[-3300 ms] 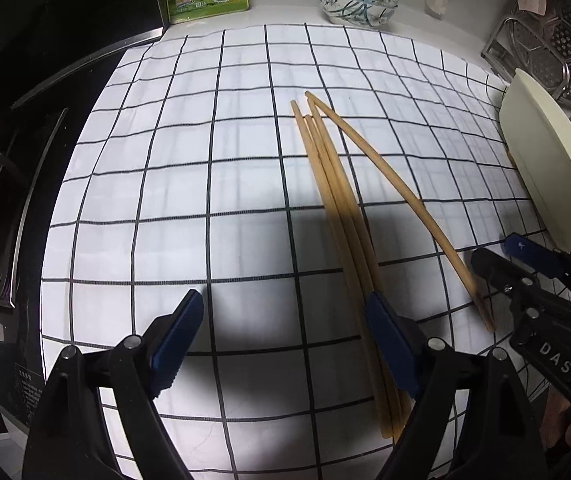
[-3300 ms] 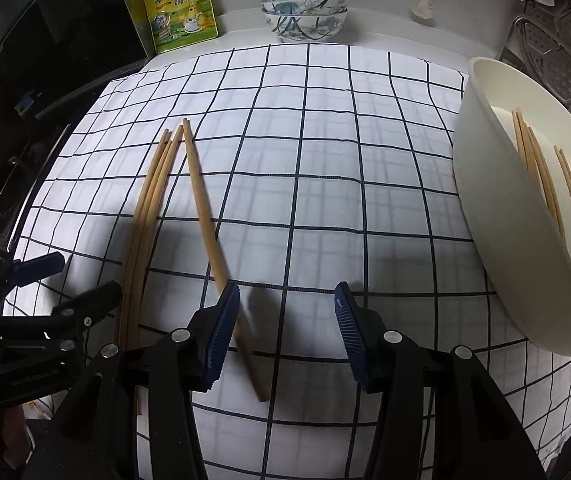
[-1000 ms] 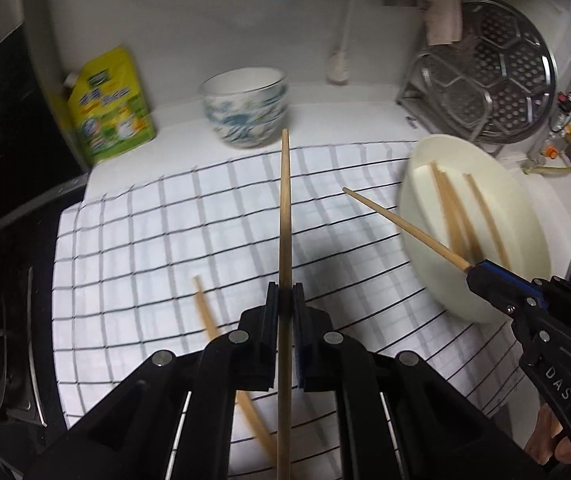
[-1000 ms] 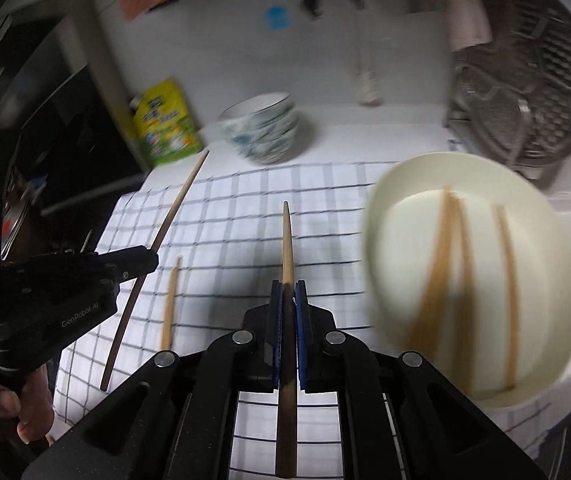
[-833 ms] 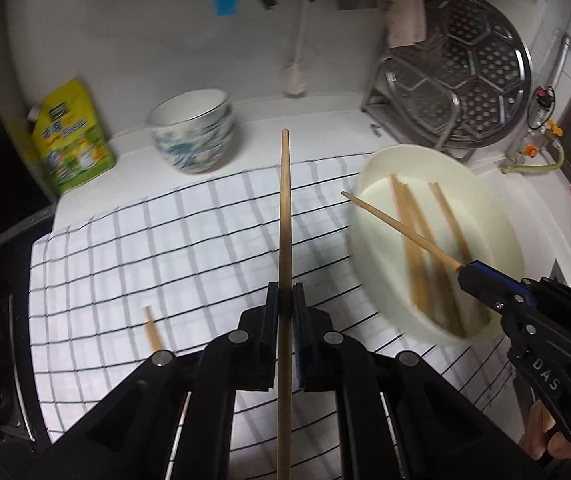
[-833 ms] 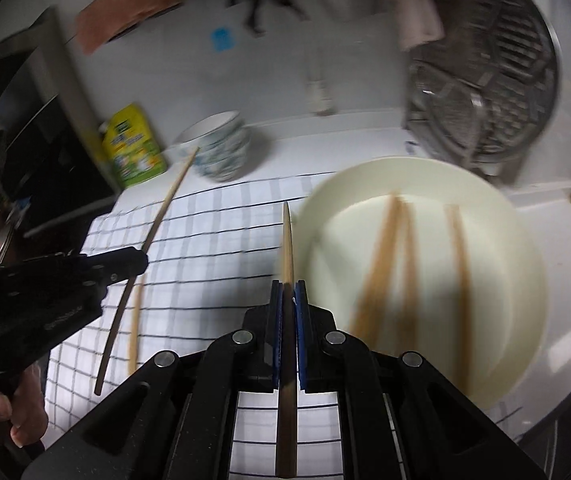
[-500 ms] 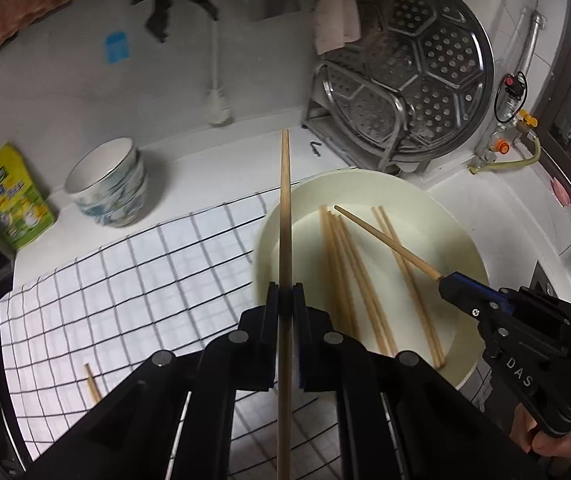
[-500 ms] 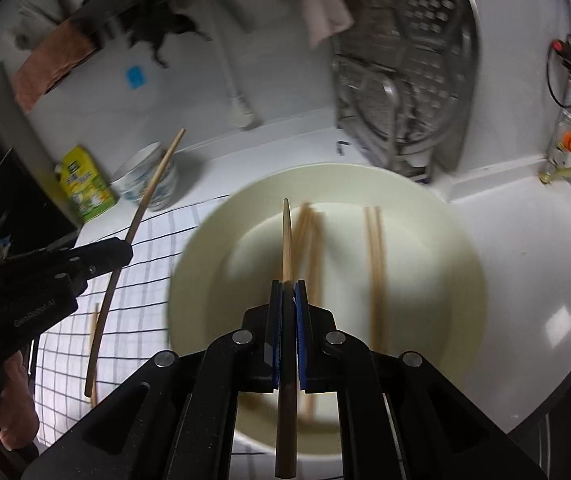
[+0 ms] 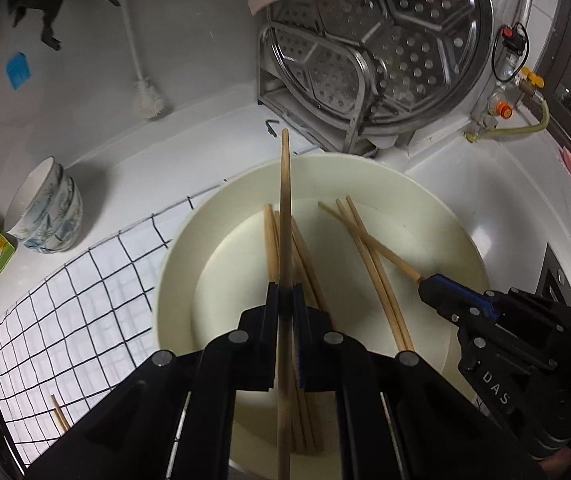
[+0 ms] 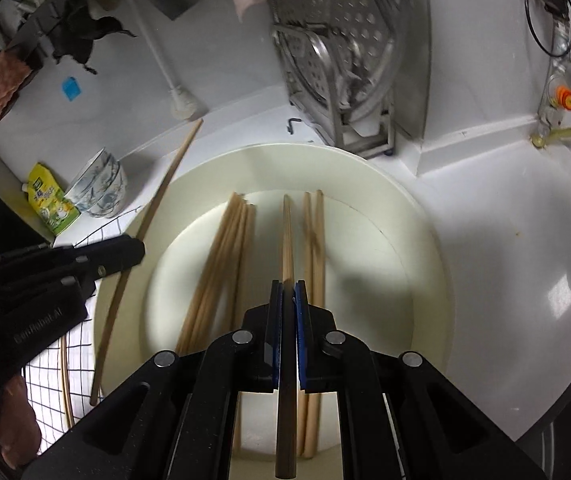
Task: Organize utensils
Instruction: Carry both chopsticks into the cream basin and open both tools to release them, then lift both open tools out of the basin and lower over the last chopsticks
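Both grippers have carried over from the checked cloth (image 9: 85, 280); left gripper (image 9: 285, 294) and right gripper (image 10: 288, 292) each clench one chopstick (image 9: 284, 208) above the cream bowl (image 9: 425, 200); release remains.

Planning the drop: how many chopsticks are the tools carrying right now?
2. One chopstick sits clamped in the left tool, a second chopstick in the right tool, both above the cream basin. Loose ones are not counted.
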The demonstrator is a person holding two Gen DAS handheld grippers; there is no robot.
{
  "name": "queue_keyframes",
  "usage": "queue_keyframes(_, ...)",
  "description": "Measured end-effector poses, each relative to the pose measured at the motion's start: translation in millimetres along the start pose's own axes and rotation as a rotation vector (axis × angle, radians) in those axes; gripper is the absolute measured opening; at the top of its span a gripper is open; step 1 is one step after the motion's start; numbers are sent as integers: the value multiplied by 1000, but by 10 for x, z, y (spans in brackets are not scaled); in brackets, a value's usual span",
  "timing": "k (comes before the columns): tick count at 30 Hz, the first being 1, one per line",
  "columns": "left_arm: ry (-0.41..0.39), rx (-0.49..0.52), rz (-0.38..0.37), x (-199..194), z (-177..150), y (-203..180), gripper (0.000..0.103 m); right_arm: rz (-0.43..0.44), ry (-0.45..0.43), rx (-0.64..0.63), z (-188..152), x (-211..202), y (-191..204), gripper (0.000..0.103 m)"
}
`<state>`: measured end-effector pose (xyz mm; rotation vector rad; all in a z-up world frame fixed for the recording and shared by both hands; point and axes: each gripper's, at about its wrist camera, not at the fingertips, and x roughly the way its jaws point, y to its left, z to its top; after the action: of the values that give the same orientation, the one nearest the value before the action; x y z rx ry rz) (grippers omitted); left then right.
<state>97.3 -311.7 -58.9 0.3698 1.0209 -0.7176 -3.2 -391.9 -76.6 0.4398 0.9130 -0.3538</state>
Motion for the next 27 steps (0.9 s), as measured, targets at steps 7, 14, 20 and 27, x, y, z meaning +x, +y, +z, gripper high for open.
queue_keyframes(7, 91, 3, 23, 277, -85, -86, 8, 18, 49, 3, -13, 168, -50, 6)
queue_keyframes(14, 98, -34, 53, 276, -90, 0, 44, 11, 45, -7, -15, 132, -41, 23)
queue_keyframes(20, 59, -69, 79, 91, -86, 138, 49, 5, 31, -18, -35, 32, 2, 23)
queue_keyframes(27, 28, -93, 86, -115, -185, 304, 49, 7, 30, -41, -75, -24, 180, 23)
